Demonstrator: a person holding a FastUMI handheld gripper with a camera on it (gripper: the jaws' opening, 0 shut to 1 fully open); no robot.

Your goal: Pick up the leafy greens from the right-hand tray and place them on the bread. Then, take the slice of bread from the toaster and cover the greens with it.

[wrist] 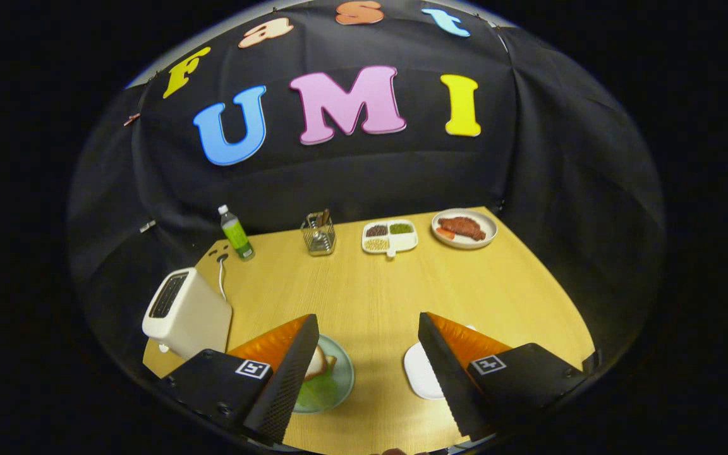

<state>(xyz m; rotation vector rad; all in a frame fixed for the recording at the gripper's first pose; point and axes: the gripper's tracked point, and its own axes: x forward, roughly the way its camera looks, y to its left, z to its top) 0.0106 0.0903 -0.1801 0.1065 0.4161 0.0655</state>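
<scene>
My gripper (367, 319) is open wide above the near part of the wooden table (376, 297), with nothing between its fingers. A pale green plate (340, 373) lies just behind the left finger, which hides part of it. On the plate I see a slice of bread (318, 363) with something green (313, 393) showing below it. Behind the right finger lies the white tray (419, 373), and its visible part is bare. The cream toaster (184, 313) stands left of the left finger, its slot dark, and I cannot tell what is inside.
Along the back of the table stand a green bottle (236, 234), a wire utensil holder (319, 235), a divided white dish (390, 237) with grains and a plate with meat (464, 228). The toaster's cord (221, 278) runs back to a socket.
</scene>
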